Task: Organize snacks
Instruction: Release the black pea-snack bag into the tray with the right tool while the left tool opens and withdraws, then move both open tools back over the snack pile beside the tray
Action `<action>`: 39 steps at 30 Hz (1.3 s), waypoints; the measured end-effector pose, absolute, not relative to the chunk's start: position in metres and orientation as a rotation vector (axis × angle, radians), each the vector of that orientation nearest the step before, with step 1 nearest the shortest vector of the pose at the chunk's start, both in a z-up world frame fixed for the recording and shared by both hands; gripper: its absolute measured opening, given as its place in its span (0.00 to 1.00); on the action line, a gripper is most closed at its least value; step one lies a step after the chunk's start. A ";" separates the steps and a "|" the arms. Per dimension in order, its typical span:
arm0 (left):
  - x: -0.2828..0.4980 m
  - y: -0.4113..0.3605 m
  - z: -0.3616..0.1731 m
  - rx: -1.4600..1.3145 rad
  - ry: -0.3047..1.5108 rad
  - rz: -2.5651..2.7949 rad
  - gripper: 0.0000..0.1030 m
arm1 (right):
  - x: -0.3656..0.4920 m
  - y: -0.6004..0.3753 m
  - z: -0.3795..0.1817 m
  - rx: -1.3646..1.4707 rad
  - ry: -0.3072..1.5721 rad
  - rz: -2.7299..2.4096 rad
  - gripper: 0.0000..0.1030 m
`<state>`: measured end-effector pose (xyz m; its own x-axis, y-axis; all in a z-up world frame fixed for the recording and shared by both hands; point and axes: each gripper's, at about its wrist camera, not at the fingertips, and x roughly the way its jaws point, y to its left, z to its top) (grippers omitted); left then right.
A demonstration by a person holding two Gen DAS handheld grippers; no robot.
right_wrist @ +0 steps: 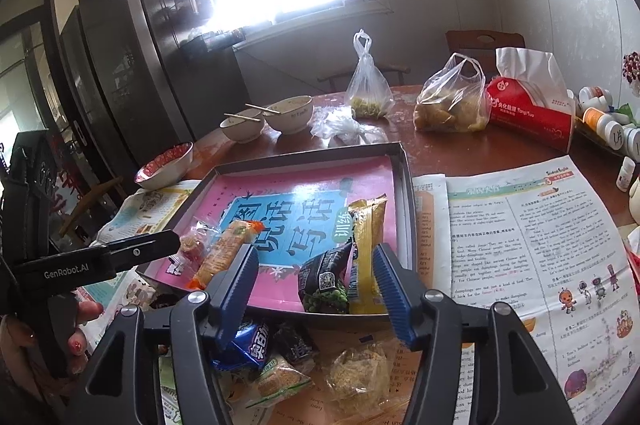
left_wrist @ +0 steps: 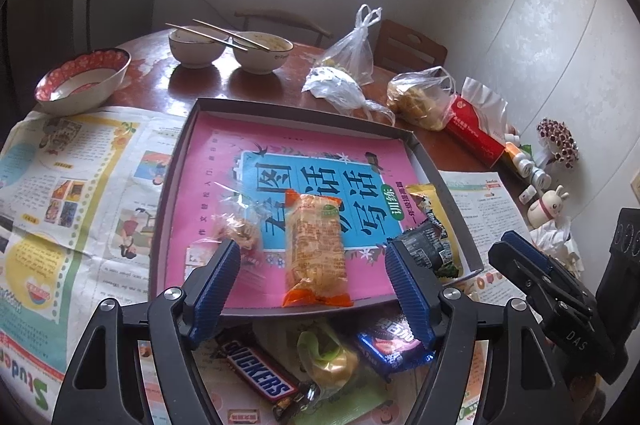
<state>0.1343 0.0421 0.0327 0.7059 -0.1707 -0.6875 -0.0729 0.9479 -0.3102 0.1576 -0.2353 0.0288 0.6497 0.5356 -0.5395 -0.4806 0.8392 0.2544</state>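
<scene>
A shallow grey tray [left_wrist: 188,145] lined with a pink book lies on the newspaper. In it are an orange snack pack [left_wrist: 316,245], a clear-wrapped sweet [left_wrist: 240,233], a black pea pack [left_wrist: 428,245] and a yellow pack [left_wrist: 424,195]. My left gripper [left_wrist: 313,253] hovers open over the orange pack, pads clear of it. My right gripper [right_wrist: 316,257] is open above the black pea pack [right_wrist: 324,277] and the yellow pack [right_wrist: 366,233], gripping nothing. In front of the tray lie a Snickers bar [left_wrist: 256,369], a blue pack [right_wrist: 250,345], a green-wrapped cake [left_wrist: 332,361] and a clear-wrapped pastry [right_wrist: 360,373].
Two white bowls with chopsticks [left_wrist: 228,49] and a red-patterned bowl [left_wrist: 80,81] stand at the table's back. Plastic food bags [right_wrist: 452,101], a red tissue pack [right_wrist: 532,113] and small bottles [right_wrist: 608,125] crowd the right. Newspaper [right_wrist: 540,245] covers the near tabletop. A hand [right_wrist: 80,329] holds the left tool.
</scene>
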 end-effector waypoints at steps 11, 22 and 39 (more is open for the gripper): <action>0.120 0.048 0.042 -0.322 0.772 -0.047 0.74 | 0.145 -0.234 0.040 0.078 0.601 0.590 0.62; 0.107 0.050 0.046 -0.316 0.766 -0.050 0.74 | 0.136 -0.238 0.046 0.070 0.583 0.590 0.65; 0.093 0.054 0.041 -0.314 0.789 -0.046 0.74 | 0.124 -0.247 0.046 0.054 0.581 0.567 0.65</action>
<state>0.0927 0.0545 0.0414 0.7058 -0.1574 -0.6907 -0.0760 0.9526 -0.2947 0.1239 -0.2468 0.0465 0.6881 0.5215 -0.5045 -0.4919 0.8464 0.2039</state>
